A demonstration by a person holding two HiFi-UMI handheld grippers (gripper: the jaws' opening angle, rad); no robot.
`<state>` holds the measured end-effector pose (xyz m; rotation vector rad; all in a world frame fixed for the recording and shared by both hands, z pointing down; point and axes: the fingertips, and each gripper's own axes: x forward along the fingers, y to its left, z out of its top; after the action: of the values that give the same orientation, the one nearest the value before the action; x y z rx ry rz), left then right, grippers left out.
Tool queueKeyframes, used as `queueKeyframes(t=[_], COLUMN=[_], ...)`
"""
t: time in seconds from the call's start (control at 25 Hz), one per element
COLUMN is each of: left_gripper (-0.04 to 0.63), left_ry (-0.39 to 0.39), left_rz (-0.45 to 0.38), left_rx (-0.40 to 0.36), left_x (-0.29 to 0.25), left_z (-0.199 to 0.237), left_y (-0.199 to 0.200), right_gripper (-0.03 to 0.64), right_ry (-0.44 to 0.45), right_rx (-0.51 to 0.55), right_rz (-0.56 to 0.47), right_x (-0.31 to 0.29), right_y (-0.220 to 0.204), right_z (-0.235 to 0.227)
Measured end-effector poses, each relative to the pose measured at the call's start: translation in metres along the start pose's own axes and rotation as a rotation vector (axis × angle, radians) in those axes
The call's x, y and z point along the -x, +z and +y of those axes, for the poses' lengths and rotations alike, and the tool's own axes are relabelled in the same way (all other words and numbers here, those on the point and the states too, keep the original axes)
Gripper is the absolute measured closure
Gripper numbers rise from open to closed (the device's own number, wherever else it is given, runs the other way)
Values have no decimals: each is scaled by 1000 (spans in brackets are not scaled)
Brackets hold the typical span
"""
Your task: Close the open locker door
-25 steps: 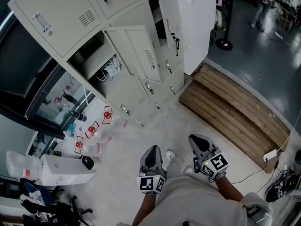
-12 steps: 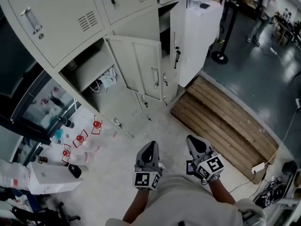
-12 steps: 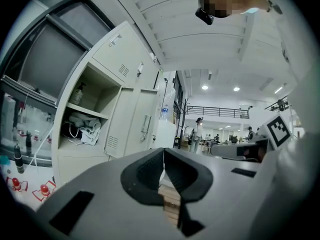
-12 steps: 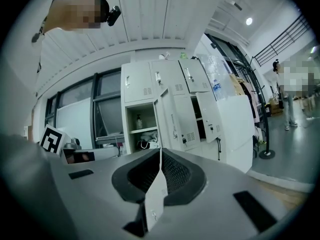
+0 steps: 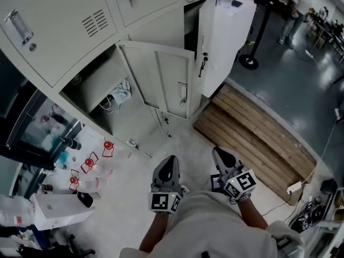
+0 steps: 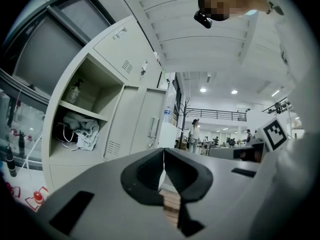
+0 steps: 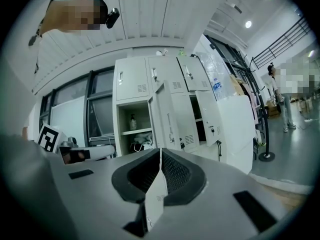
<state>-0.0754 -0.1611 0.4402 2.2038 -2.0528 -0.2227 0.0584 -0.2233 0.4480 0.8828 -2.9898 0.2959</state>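
I am holding my left gripper [image 5: 170, 163] and right gripper [image 5: 221, 156] low in the centre of the head view, each with its jaws pressed together on nothing. The open locker door [image 5: 164, 77] is hanging ajar in the upper centre, well apart from both, beside its compartment [image 5: 94, 85] holding bundled cloth [image 5: 121, 90].

A workshop hall is suggested. Grey metal lockers [image 5: 59, 15] are seen at upper left, a wooden pallet [image 5: 258, 133] at centre right, polished floor [image 5: 285, 85] beyond.
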Motion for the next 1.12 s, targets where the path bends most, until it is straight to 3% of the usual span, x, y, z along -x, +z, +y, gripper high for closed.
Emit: queueKeyframes(t=[0.32, 0.76, 1.08, 1.12], left_gripper=[586, 586, 586, 586], left_ry=[130, 382, 557, 576], left_rz=[-5, -47, -96, -97], left_rx=[-17, -32, -45, -46], left_x=[-7, -64, -93, -95], left_z=[30, 56, 58, 57], left_y=[2, 13, 17, 16], right_gripper=[584, 586, 581, 552], right_ry=[140, 479, 808, 845], right_rx=[-22, 25, 91, 92], right_rz=[25, 33, 78, 83], right_x=[-55, -141, -170, -171], right_y=[0, 27, 39, 40], right_z=[-5, -33, -53, -54])
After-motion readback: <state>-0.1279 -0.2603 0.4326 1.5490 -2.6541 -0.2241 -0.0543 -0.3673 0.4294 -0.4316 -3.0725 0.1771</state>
